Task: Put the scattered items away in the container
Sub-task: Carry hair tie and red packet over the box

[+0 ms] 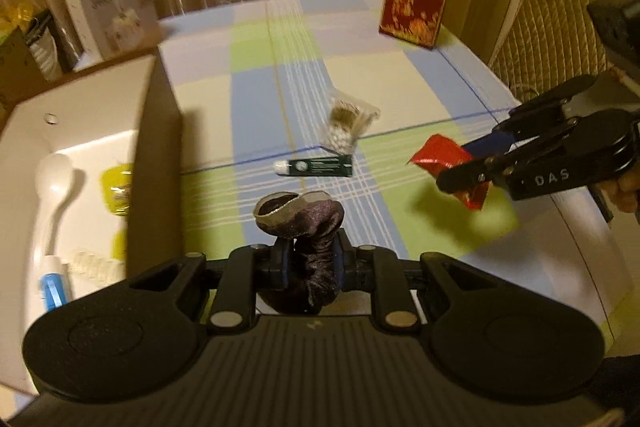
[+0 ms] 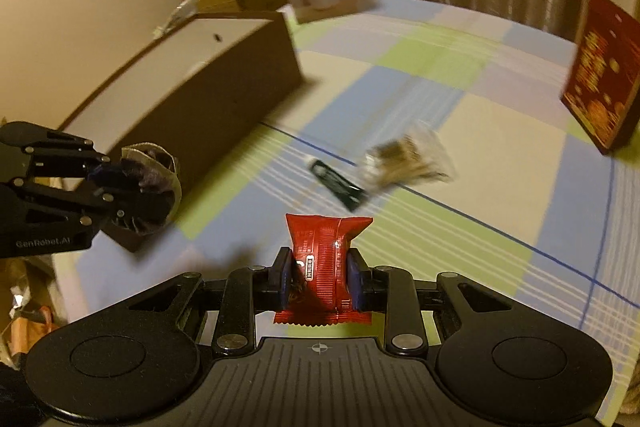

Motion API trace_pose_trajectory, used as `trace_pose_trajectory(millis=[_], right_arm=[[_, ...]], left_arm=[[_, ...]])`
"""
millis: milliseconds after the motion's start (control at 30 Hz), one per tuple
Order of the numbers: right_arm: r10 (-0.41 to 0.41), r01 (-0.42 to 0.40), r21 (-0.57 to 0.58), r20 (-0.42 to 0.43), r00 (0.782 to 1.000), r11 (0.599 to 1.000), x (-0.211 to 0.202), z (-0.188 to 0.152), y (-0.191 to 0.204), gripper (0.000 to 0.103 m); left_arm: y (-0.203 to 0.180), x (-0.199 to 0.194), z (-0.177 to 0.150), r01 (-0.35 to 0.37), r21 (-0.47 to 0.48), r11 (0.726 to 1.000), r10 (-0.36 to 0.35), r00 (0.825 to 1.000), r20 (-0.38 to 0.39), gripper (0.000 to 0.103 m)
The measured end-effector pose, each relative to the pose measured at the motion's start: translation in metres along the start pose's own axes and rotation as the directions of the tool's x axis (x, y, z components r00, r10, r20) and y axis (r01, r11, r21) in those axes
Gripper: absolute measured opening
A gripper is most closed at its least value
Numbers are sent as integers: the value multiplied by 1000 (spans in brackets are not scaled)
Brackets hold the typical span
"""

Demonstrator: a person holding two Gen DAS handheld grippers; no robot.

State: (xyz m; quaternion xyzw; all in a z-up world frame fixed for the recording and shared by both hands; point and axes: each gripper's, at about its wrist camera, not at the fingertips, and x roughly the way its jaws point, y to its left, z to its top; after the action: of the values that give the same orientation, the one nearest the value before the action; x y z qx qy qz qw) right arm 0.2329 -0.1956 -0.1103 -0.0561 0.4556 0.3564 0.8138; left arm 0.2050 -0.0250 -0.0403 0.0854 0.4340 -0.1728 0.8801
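Dark purple fabric, a rolled sock [image 1: 306, 227] with a pale cuff, sits clamped between the blue pads of the left gripper [image 1: 310, 259] at the lower centre of the left wrist view. It is held above the checked tablecloth [image 1: 420, 75], just right of the container [image 1: 156, 131], a brown-walled box with a white interior at the left of the frame. Inside the container lie a white spoon [image 1: 54, 179], a yellow packet [image 1: 116, 187] and a blue-and-white tube [image 1: 52, 285].

Right gripper [image 2: 318, 277], lower centre of the right wrist view, is closed on a red snack packet [image 2: 326, 259] standing upright between its pads. The left wrist view shows that gripper at mid right, with the packet clear of the cloth.

On the cloth, mid frame, lie a dark green tube [image 1: 316, 166] and a clear bag of cotton swabs [image 1: 348, 125], just beside each other. A red gift box [image 1: 416, 1] stands upper right; a white carton [image 1: 110, 7] stands upper left, behind the container.
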Motion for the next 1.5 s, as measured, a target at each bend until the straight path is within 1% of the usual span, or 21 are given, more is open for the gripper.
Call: trace_pose_trajectory(millis=[133, 367, 467, 567, 767, 900, 1067, 1200, 1367, 1500], right_arm=[[26, -25, -42, 5, 1000, 999, 2, 13, 26, 31], [133, -126, -119, 53, 990, 985, 1, 46, 76, 31], [181, -167, -161, 72, 981, 973, 6, 64, 100, 31], [207, -186, -205, 84, 975, 961, 17, 83, 124, 31], [230, -199, -263, 93, 969, 944, 42, 115, 158, 31], [230, -199, -294, 72, 971, 935, 65, 134, 170, 31], [204, -188, -317, 16, 979, 930, 102, 151, 177, 31], [182, -182, -329, -30, 983, 927, 127, 157, 179, 31], [155, -168, -328, -66, 986, 929, 150, 161, 175, 31], [148, -166, -319, -80, 986, 933, 161, 164, 171, 31]], left_arm=[[21, -29, -7, -13, -25, 1000, 14, 999, 36, 17], [71, -75, -22, -94, -58, 994, 99, 991, 88, 17], [95, -88, -26, -136, -73, 988, 143, 985, 96, 17], [119, -96, -29, -178, -80, 981, 186, 978, 97, 17], [158, -95, -34, -219, -81, 972, 226, 971, 81, 17], [181, -90, -35, -219, -89, 972, 226, 972, 68, 17], [205, -79, -36, -220, -87, 972, 225, 973, 47, 17], [220, -64, -37, -218, -82, 973, 220, 975, 15, 17], [235, -46, -41, -213, -69, 975, 211, 977, -35, 17], [242, -32, -44, -207, -52, 977, 203, 977, -69, 17]])
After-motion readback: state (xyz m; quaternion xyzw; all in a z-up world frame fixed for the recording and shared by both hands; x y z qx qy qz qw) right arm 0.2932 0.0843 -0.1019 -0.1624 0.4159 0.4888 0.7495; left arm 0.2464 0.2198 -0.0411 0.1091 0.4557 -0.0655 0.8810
